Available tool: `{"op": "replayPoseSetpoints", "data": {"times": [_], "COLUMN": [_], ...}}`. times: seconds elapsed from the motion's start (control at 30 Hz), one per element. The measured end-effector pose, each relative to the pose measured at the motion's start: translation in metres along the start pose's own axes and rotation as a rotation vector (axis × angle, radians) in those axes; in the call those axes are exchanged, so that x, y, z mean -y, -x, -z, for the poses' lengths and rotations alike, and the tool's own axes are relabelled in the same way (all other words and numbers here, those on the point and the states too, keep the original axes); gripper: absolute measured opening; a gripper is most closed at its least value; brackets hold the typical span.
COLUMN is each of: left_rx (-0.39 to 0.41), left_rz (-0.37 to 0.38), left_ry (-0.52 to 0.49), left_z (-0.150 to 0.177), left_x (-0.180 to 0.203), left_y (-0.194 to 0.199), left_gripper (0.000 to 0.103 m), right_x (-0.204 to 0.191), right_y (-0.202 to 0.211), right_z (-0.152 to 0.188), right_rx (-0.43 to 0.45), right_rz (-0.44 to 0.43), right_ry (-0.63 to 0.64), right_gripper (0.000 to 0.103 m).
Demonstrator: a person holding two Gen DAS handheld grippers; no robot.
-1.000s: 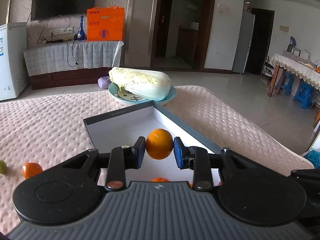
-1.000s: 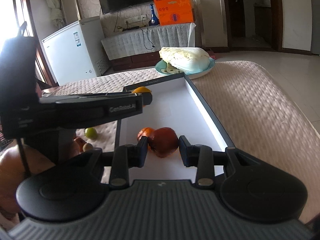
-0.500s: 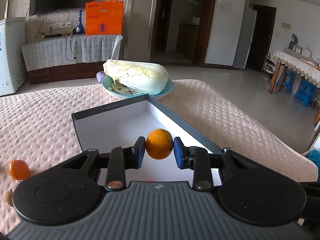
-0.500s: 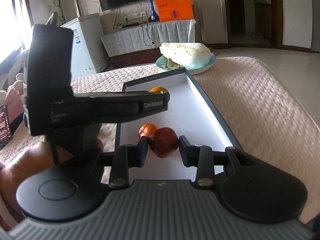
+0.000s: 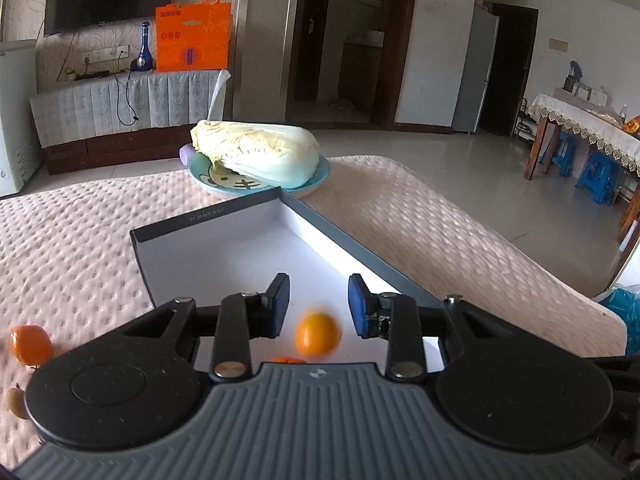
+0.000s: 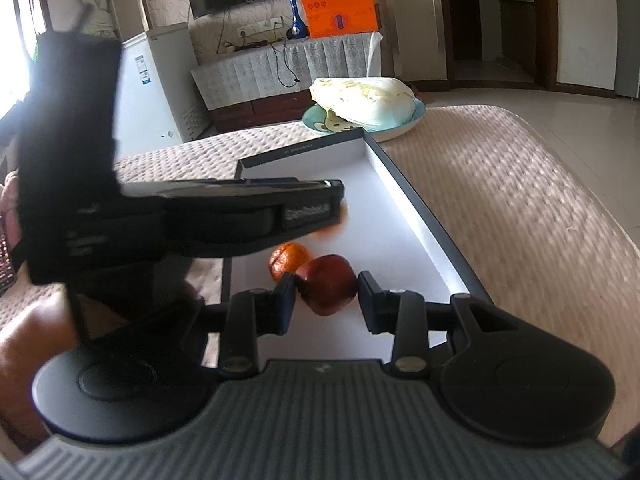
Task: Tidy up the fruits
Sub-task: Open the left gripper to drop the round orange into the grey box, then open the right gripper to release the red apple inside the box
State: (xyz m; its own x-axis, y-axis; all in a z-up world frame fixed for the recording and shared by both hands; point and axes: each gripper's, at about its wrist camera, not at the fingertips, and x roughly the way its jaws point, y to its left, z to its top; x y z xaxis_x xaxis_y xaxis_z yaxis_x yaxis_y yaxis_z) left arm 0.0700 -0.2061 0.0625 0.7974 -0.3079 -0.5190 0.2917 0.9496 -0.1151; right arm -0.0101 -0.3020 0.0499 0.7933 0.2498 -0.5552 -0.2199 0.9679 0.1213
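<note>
My left gripper [image 5: 319, 305] is open above the white-floored box [image 5: 224, 248]. A blurred orange [image 5: 317, 333] is below and between its pads, free of them. Another orange [image 5: 289, 359] peeks out under it. In the right wrist view the left gripper [image 6: 312, 210] reaches over the box [image 6: 400, 232], with the orange's edge [image 6: 330, 231] just under its tip. My right gripper [image 6: 327, 297] is open around a dark red apple [image 6: 328, 290] in the box, with a tangerine [image 6: 289, 265] behind it.
A cabbage on a blue plate [image 5: 256, 158] stands just past the box's far corner. An orange [image 5: 30, 344] and a small brown fruit [image 5: 15, 402] lie on the pink cloth at the left. The table's right edge drops off to the floor.
My left gripper has opened and let go of the orange, which is dropping into the box. The right gripper's jaws have widened around the apple.
</note>
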Motion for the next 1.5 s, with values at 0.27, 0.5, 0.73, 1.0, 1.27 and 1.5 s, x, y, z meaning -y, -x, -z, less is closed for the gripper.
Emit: {"op": "replayPoseSetpoints", "data": {"times": [0.27, 0.5, 0.73, 1.0, 1.27, 1.5], "left_rx": [0.037, 0.061, 0.065, 0.054, 0.089, 0.073], "left_rz": [0.002, 0.003, -0.005, -0.062, -0.163, -0.309], "left_ry": [0.018, 0.012, 0.007, -0.011, 0.008, 0.056], "left_z": [-0.002, -0.004, -0.002, 0.008, 0.017, 0.044], "left_x": [-0.011, -0.021, -0.031, -0.048, -0.08, -0.125], "left_y": [0.022, 0.039, 0.051, 0.071, 0.14, 0.185], "left_gripper": [0.046, 0.046, 0.046, 0.046, 0.046, 0.051], "right_x": [0.001, 0.006, 0.003, 0.001, -0.018, -0.023], "right_y": [-0.012, -0.03, -0.035, -0.038, -0.041, -0.041], "right_z": [-0.003, -0.003, -0.005, -0.011, -0.012, -0.013], "right_rx": [-0.017, -0.034, -0.005, 0.024, 0.051, 0.048], "right_rz": [0.025, 0.066, 0.082, 0.091, 0.099, 0.103], "right_ry": [-0.026, -0.065, -0.077, -0.114, -0.104, -0.1], "right_gripper": [0.037, 0.037, 0.037, 0.037, 0.038, 0.039]}}
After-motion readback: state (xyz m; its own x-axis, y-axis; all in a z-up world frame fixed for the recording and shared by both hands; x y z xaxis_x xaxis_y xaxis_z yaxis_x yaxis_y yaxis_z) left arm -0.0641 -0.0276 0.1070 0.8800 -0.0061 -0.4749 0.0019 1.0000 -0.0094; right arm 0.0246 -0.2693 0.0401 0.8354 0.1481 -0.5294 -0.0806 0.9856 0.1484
